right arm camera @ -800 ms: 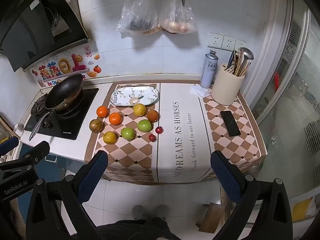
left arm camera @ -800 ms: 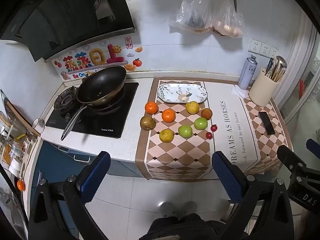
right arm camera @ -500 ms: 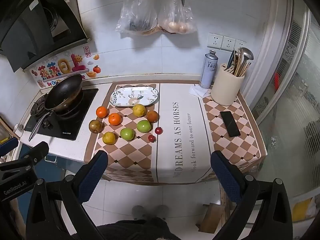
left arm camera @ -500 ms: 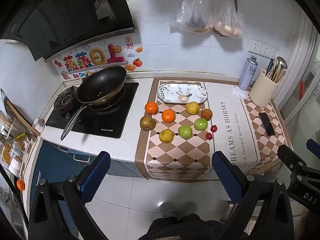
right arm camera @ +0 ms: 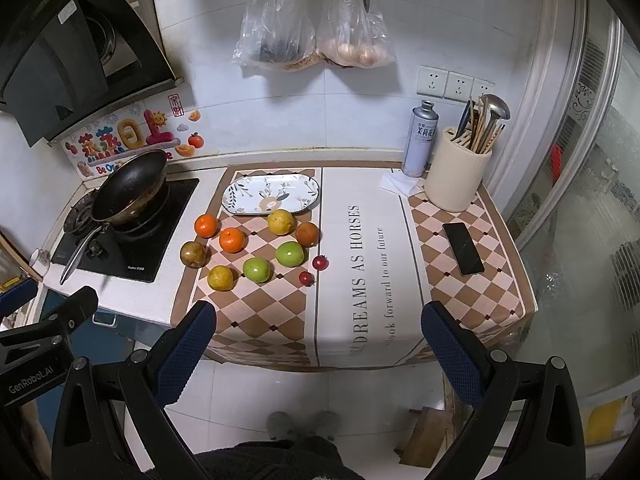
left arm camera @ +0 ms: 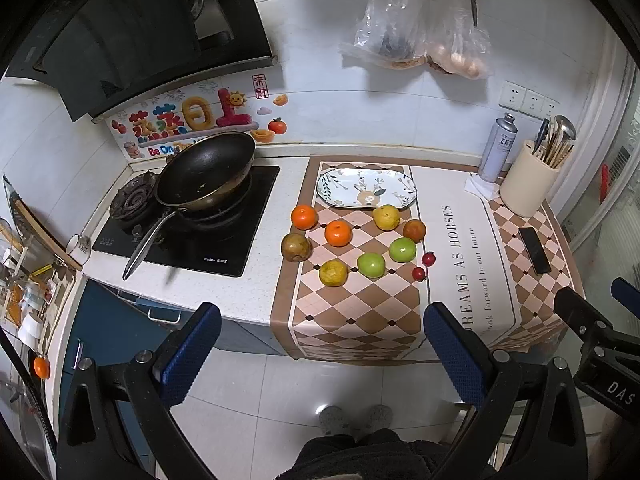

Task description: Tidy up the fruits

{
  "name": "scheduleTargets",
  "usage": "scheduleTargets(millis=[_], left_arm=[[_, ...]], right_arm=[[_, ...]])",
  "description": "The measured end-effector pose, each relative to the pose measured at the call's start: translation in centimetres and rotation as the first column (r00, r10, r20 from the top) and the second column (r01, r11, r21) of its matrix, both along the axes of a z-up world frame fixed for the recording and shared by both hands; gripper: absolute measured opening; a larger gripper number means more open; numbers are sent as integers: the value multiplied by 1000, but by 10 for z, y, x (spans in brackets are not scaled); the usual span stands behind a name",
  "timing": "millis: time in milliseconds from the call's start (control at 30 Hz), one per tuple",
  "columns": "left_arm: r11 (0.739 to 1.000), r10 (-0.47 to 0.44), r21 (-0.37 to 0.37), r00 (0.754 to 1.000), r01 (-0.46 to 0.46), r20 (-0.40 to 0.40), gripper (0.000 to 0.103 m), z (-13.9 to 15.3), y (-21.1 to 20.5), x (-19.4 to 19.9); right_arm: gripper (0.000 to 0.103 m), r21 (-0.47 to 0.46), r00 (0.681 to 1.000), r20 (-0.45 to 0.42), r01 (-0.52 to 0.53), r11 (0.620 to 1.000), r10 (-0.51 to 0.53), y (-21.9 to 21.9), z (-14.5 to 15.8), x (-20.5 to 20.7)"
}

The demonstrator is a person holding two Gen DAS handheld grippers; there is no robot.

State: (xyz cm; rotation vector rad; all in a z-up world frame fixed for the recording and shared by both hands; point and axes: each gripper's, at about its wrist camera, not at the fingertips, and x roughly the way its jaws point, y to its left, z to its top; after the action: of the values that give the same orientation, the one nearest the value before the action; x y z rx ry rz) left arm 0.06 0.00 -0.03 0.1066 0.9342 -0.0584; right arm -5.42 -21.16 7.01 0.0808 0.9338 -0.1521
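Several fruits lie on the checkered runner: two oranges, two green apples, a yellow pear, a brown pear, a yellow citrus and two small red fruits. An empty patterned plate sits behind them; it also shows in the right wrist view. My left gripper is open and empty, held well back from the counter. My right gripper is open and empty too, also off the counter's front edge.
A black wok sits on the stove at left. A utensil holder, a spray can and a phone stand at right. Plastic bags and scissors hang on the wall.
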Motion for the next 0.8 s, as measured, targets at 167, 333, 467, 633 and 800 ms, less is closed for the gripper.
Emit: scheduleTargets(millis=[167,333,467,633,800], left_arm=[[1000,0,-1,1000,0,1,103,3,1,-1],[1000,0,-2,1000,0,2,103,4,1,-1],[1000,0,-2,1000,0,3,103,4,1,-1],[1000,0,-4,1000,0,6,103,3,4,2],[1000,0,-4,1000,0,6,103,3,4,2]], right_arm=[[103,2,1000,4,1,1000,-1,3,1,2],[103,5,1000,9,2,1000,-2,5,3,1],[103,9,1000,8,1,1000,-1,4,3,2],[103,10,1000,9,2,1000,-2,6,1,1],[103,14,1000,11,4,1000,-4,6,3,6]])
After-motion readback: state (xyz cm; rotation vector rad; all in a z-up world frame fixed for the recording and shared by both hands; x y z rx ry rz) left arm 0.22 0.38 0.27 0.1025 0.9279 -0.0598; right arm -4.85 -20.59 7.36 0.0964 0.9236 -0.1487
